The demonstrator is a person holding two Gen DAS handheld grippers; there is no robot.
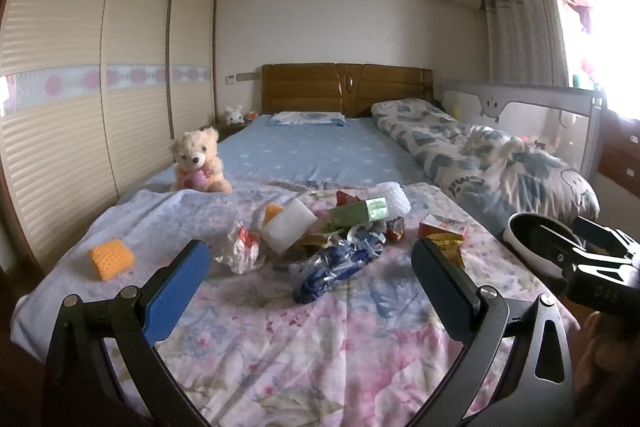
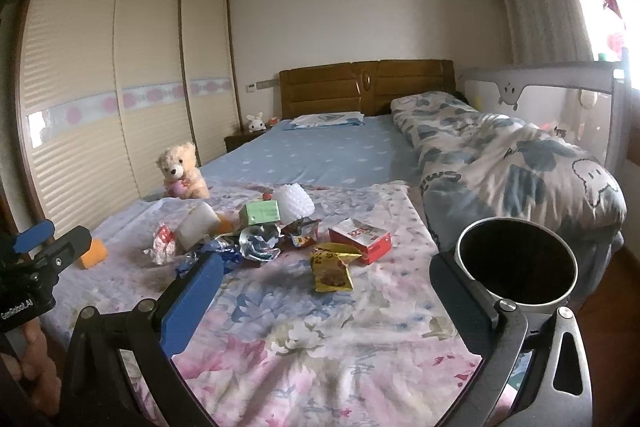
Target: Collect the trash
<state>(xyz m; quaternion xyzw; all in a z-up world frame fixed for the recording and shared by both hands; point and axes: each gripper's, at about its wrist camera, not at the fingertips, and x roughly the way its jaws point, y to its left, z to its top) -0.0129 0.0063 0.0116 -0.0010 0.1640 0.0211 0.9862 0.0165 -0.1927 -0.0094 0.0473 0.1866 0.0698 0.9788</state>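
Both tools, left (image 1: 310, 267) and right (image 2: 326, 277), hover spread wide, trash pile (image 1: 320, 235) just ahead.

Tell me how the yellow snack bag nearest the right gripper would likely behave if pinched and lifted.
The yellow snack bag looks crumpled and torn open, so it would probably flop and crush between the jaws rather than hold shape. Its glossy film may slip. It seems flattened, so likely very light; any leftover crumbs could spill onto the floral blanket.

Bed (image 2: 320, 339): floral sheet, wrappers (image 2: 256, 243), probably foam.
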